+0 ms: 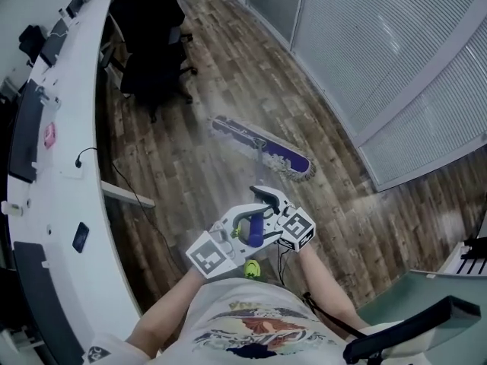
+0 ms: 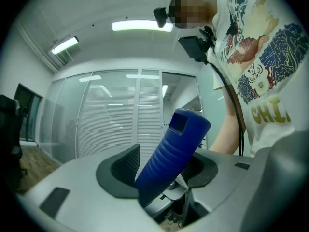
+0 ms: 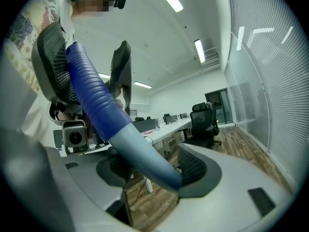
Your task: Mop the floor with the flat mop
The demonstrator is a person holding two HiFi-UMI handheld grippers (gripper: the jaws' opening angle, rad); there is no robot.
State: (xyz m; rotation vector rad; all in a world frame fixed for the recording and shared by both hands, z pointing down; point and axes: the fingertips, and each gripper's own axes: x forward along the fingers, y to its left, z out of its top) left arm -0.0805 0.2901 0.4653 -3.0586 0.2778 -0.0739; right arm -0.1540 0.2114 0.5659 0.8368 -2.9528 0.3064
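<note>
On the brown wood-plank floor [image 1: 228, 90], out beyond both hands: the flat mop [image 1: 262, 149], its head a long, narrow purple pad with a pale shaggy fringe, lying flat and slanted from far left to near right.

Close to the body, at the handle's top end: a blue ribbed plastic grip [image 2: 174, 153], thick and round, with a rectangular slot near its tip. Pinched on it, the left gripper [image 2: 164, 173], smooth grey shells with dark cross-hatched pads [image 2: 126, 164] pressed in from either side.

Just below the ribbing: a pale grey-blue shaft [image 3: 140, 153], smooth and tubular. Clamped across it, the right gripper [image 3: 152, 170], set slightly farther along the handle than the left, with the shaft bedded against its grid-textured right pad [image 3: 193, 168].

Along the left: a long, curved white worktop [image 1: 68, 166], glossy, with dark flat screens on it and a thin black cable [image 1: 133, 196] trailing to the floor. Far left, tucked beside it: a black office chair [image 1: 152, 44] on a star base. Along the right: a frosted glass partition [image 1: 396, 52] with fine horizontal slats.
</note>
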